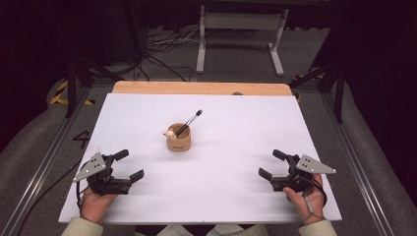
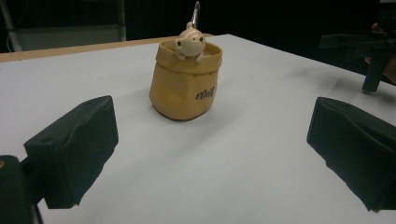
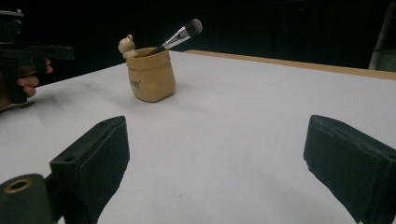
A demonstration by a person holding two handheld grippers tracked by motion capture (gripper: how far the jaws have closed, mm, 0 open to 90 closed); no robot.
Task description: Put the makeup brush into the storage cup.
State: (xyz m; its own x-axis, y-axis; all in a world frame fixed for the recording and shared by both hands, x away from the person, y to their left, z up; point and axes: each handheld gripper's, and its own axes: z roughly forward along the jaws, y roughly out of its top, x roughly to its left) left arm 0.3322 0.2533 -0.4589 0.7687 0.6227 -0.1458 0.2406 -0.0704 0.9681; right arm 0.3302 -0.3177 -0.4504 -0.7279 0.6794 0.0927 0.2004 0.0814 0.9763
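I am holding my left gripper (image 1: 129, 164) and my right gripper (image 1: 272, 163) spread wide and empty, each well short of the tan pot (image 1: 179, 138) and to either side of it. A makeup brush (image 1: 190, 122) is leaning in the pot; it looks light, stiff and slim, so I am judging its handle just above the rim the best hold.

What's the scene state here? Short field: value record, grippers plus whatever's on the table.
surface: white table, wooden strip along far edge
holder: tan sack-shaped pot, upright, mid-table, small animal figure on its rim
contents: makeup brush leaning in pot, bristle end up
left gripper: open, holds nothing, near table edge
right gripper: open, holds nothing, near table edge
contact: neither gripper touches pot
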